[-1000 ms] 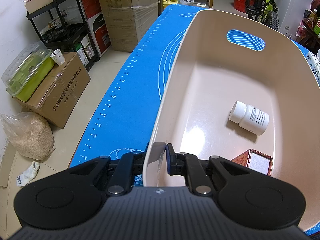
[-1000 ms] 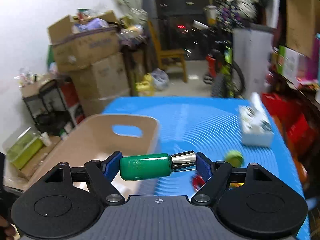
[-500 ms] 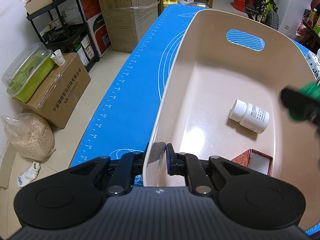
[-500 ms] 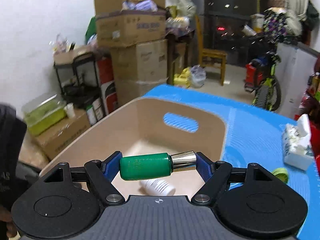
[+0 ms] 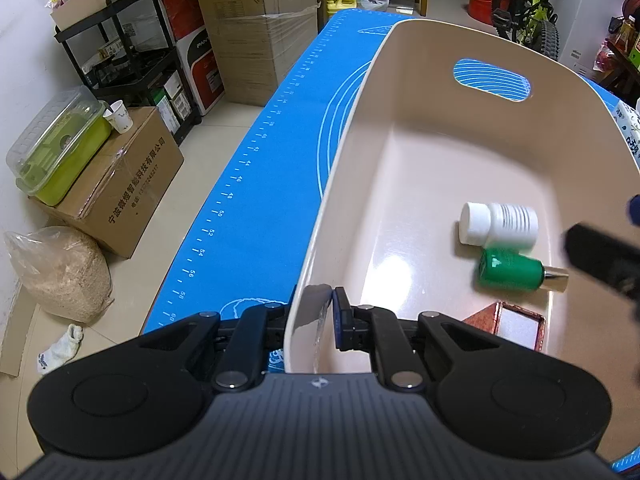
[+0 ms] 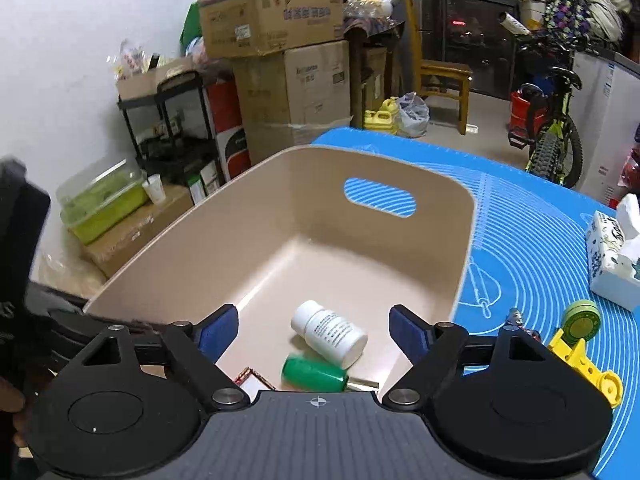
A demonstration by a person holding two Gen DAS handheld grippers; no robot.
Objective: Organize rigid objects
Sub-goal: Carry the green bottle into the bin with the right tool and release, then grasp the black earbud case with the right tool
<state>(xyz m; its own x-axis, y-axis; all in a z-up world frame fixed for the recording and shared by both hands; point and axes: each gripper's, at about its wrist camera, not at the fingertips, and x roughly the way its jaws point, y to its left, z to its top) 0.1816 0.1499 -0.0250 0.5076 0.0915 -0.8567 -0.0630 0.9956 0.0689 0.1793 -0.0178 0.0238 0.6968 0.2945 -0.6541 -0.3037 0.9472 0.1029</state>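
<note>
The beige bin sits on the blue mat that covers the worktop, and everything else is placed from it. The left gripper is clamped on the bin's near rim, one of its fingers inside the wall and one outside, closed tight on the plastic. The right gripper hangs over the bin's near end; its jaws have just been opening, and nothing is between them now. The green bottle with its silver tip lies on its side on the bin floor, blurred in the right wrist view, just beside the white pill bottle (also on its side). A small reddish box lies in the bin's near corner. Outside the bin, to its right on the mat, are a tissue pack and a yellow toy
</note>
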